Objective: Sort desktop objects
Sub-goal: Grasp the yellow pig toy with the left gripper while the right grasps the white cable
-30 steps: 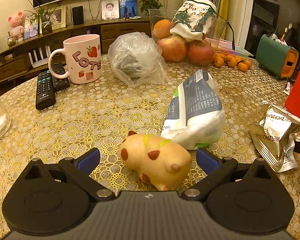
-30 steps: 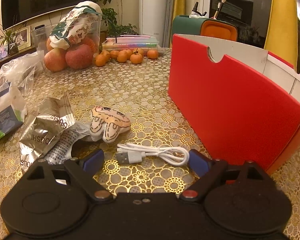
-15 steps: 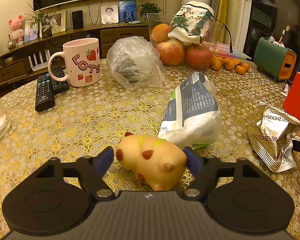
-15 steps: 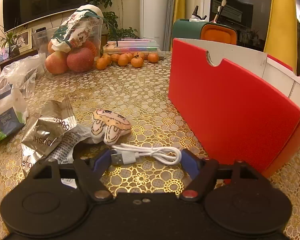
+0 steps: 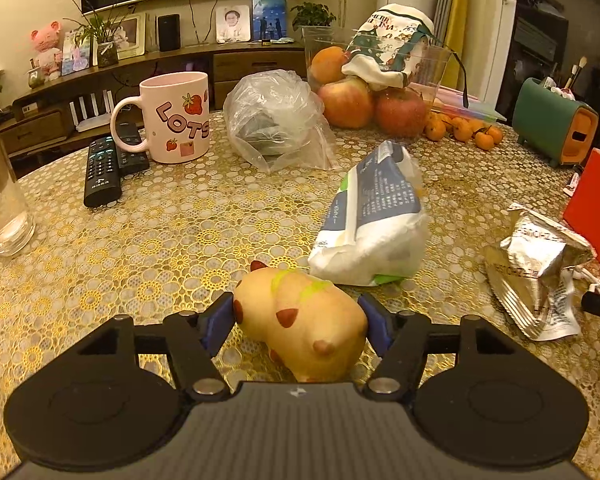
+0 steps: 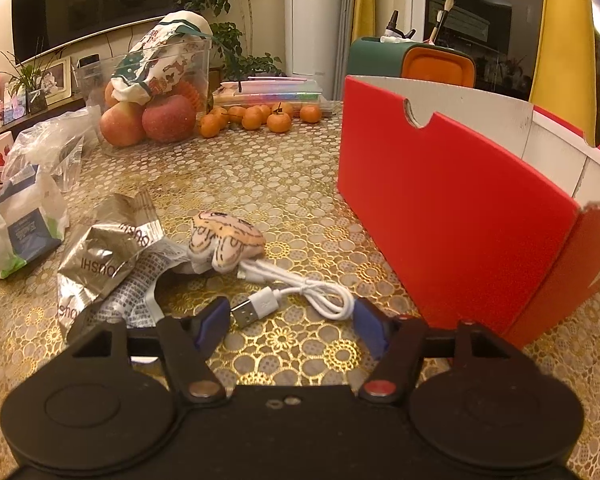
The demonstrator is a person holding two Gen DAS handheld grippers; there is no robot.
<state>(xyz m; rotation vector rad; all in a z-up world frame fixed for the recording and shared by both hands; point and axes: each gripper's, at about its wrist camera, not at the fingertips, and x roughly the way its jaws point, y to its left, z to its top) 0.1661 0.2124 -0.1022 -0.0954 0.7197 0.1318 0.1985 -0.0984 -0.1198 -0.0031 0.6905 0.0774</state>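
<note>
Here, two handheld grippers over a table (image 5: pixel 148 240) with a gold lace-pattern cloth, each angled downward toward its own target. Judged as a double pick-up, so that two small things can go to the red box (image 6: pixel 452 208) in one trip.

Left gripper (image 5: pixel 298 322): jaws just closing, blue pads now pressed against both flanks of a squishy yellow animal toy (image 5: pixel 300 320) with brown spots and green stripes. Gripped across the body's narrow width, probably because the soft shape squeezes best that way. Toy resting on the cloth, just in front of a white and blue tissue pack (image 5: pixel 374 220). Beyond, a pink mug (image 5: pixel 176 116), two remotes (image 5: pixel 104 168), a clear plastic bag (image 5: pixel 276 120), a tub of apples (image 5: pixel 380 80).

Right gripper (image 6: pixel 290 316): jaws also just closing, straddling a coiled white USB cable (image 6: pixel 296 292) lying flat on the cloth. Left pad close to the metal plug, right pad at the loops; firm contact not clear, so not yet a grip. Cable placed between a small cream plush (image 6: pixel 226 240) and the box's red wall, with a crumpled silver wrapper (image 6: pixel 108 256) to the left. Box open-topped and just beside the cable, handy as the likely destination.

Both grippers low, near table level, pointing forward and down.
</note>
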